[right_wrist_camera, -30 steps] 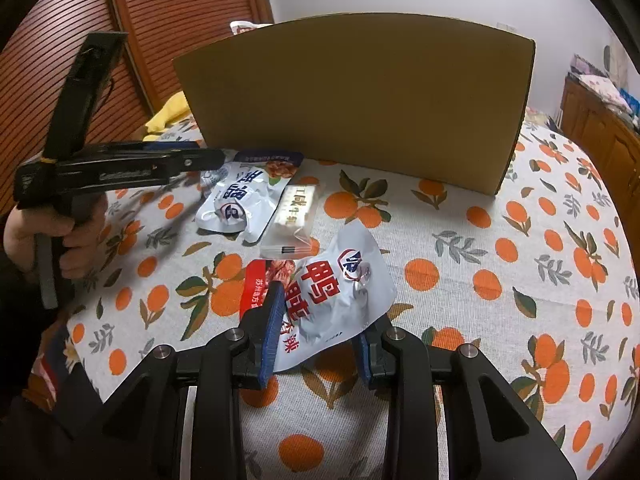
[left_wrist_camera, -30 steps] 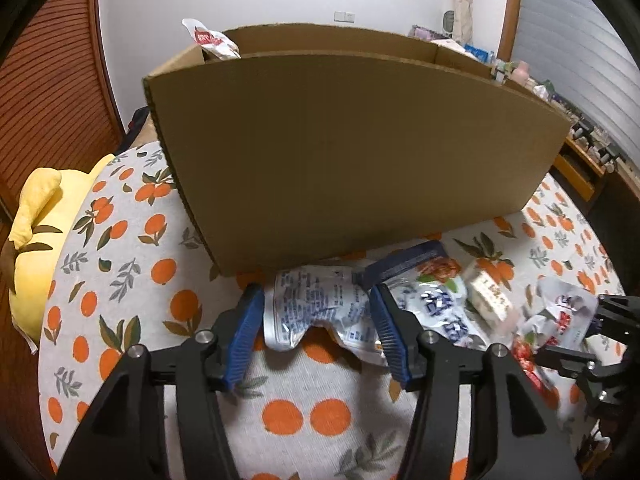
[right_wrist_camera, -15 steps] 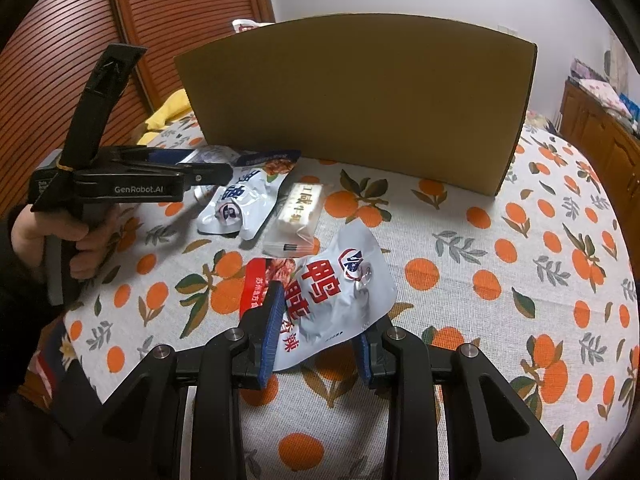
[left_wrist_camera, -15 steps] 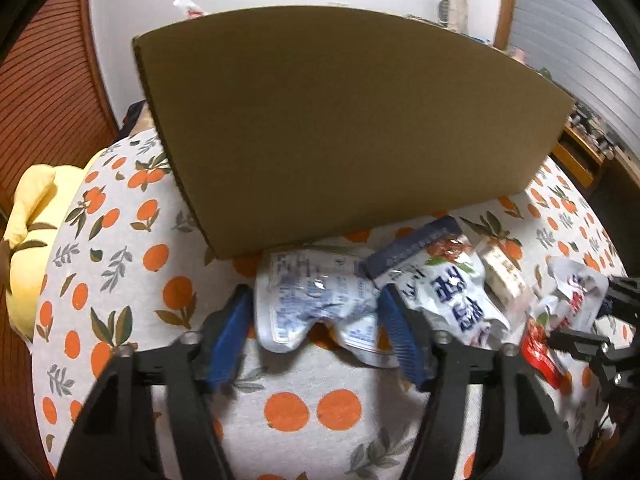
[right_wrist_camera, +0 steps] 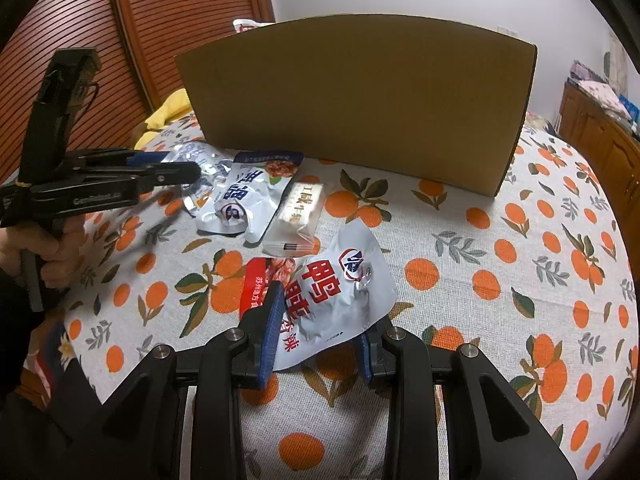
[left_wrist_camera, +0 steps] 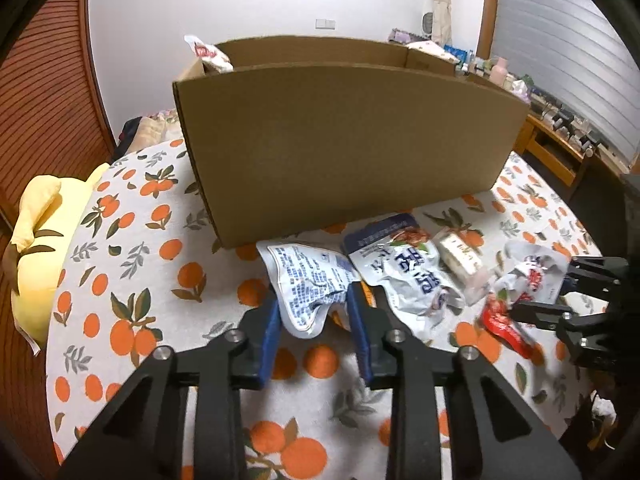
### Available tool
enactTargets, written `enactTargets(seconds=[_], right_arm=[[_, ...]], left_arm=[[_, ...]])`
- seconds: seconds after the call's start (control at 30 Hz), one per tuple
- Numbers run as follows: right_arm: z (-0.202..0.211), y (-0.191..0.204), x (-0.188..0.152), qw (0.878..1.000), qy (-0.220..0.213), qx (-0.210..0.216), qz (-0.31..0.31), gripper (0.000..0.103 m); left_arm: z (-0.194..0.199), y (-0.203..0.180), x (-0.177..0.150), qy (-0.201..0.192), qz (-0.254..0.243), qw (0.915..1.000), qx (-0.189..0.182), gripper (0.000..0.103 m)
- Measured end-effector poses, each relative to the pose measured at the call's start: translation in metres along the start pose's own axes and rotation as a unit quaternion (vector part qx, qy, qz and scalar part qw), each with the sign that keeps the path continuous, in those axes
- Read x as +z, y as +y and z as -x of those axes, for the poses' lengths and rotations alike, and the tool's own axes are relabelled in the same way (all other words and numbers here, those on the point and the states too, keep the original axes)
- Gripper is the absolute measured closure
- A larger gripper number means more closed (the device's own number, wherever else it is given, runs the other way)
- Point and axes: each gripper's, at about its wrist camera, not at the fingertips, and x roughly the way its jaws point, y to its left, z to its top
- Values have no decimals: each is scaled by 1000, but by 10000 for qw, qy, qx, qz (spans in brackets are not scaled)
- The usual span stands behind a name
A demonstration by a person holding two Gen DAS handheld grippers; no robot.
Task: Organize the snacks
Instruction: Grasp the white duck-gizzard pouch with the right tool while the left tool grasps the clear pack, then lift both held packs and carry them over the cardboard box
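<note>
Box point(left_wrist_camera: 348, 152) stands dead ahead of my left tool point(left_wrist_camera: 313, 312), just clenched on silver pouch point(left_wrist_camera: 308, 280); right tool point(right_wrist_camera: 318, 320) grips red-white pouch point(right_wrist_camera: 340, 292), farther back.

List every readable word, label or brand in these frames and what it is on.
"鸭" and "香辣": red-and-white pouch held in the right tool.
"牛" among other characters: small bar wrapper.
Lettering on the left tool: blurred.
Blue print on the silver pouch: too small.
</note>
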Motion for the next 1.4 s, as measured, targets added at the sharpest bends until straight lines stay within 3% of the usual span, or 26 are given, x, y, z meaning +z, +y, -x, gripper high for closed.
enactTargets(seconds=[0.17,0.73,1.03,1.4], right_arm=[[0,0,0,10000,0,-2,6,73],[2,-2,0,10000,-66,-13,-55,79],[15,-1,-2,9994,-302,-171,-8,89],[40,-10,-3,9976,-626,-269,-135,89]], left_arm=[[15,-19,-2,-212,-175,9996,-20,87],[45,-20,2,-598,-191,9980,46,87],[59,-24,10,-730,-249,9970,-14,86],[69,-40,26,-855,-416,9953,-182,86]])
